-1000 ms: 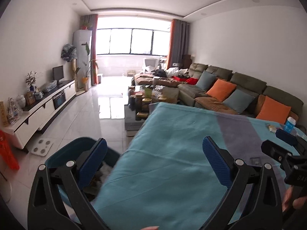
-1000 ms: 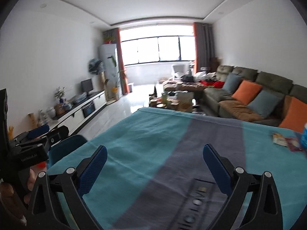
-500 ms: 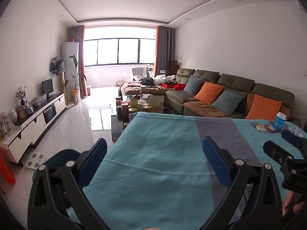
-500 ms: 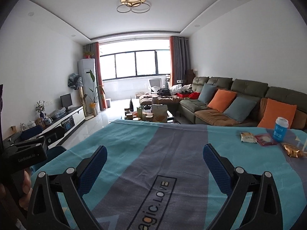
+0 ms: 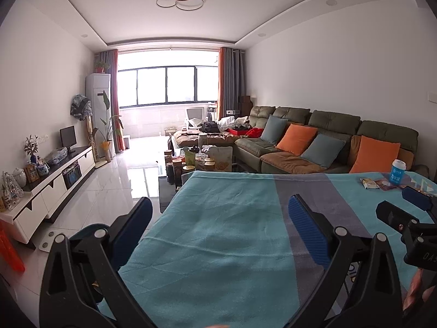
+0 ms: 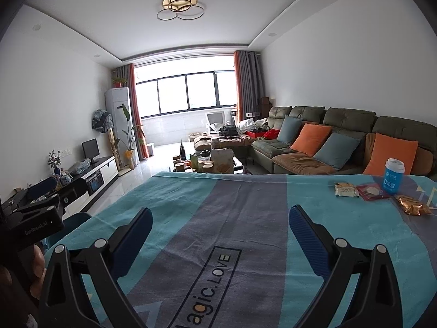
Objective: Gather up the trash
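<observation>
Both the left gripper (image 5: 218,218) and right gripper (image 6: 220,222) hover spread wide and empty above the teal tablecloth (image 6: 245,196). Only the right view shows the gold wrapper (image 6: 413,207) beside the blue cup (image 6: 393,176); the left view alone shows the bin (image 5: 87,231) below the table's edge.

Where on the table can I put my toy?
The grey stripe and the teal cloth left of it are bare. It is crowded at the far right: blue cup, three snack packets.
</observation>
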A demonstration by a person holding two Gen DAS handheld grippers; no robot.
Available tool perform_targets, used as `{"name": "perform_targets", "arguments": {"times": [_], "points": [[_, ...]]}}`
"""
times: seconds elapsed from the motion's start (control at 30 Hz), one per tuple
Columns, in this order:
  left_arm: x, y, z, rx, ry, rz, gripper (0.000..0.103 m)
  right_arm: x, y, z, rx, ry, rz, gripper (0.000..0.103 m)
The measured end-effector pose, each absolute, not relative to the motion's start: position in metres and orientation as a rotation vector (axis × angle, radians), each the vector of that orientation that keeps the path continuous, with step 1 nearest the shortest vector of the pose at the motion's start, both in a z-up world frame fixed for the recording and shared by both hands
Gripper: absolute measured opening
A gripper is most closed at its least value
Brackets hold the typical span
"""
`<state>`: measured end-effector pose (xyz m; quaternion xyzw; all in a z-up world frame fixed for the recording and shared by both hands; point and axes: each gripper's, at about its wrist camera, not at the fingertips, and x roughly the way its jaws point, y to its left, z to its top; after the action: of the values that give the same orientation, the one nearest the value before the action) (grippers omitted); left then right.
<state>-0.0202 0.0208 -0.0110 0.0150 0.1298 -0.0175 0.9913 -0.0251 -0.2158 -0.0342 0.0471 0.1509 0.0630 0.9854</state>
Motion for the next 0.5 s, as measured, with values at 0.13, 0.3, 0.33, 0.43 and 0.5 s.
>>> {"name": "perform_targets", "arguments": {"times": [0.13,0.3,0.33,0.43,0.5], "points": [[-0.0237,0.0218,-0.0104,0.034,0.250,-0.033,0.098,-0.0274,-0.2170,-0.0333,0.098,0.303,0.124,0.096],[-0.0276,0.0217,-0.0112,0.036,0.236,-0.029,0.098,-0.0299,-0.2179,-0.0330,0.094,0.298,0.118,0.096],[-0.0281,0.0215,-0.0106,0.036,0.234,-0.030,0.098,-0.0303,-0.2183,-0.0330,0.095,0.296,0.119,0.096],[-0.0294,0.0218,-0.0119,0.034,0.231,-0.035,0.098,-0.0312,-0.2186,-0.0329,0.094,0.295,0.115,0.096],[-0.0300,0.0222,-0.0131,0.033,0.231,-0.037,0.098,-0.0320,-0.2186,-0.0326,0.095,0.293,0.113,0.096]]}}
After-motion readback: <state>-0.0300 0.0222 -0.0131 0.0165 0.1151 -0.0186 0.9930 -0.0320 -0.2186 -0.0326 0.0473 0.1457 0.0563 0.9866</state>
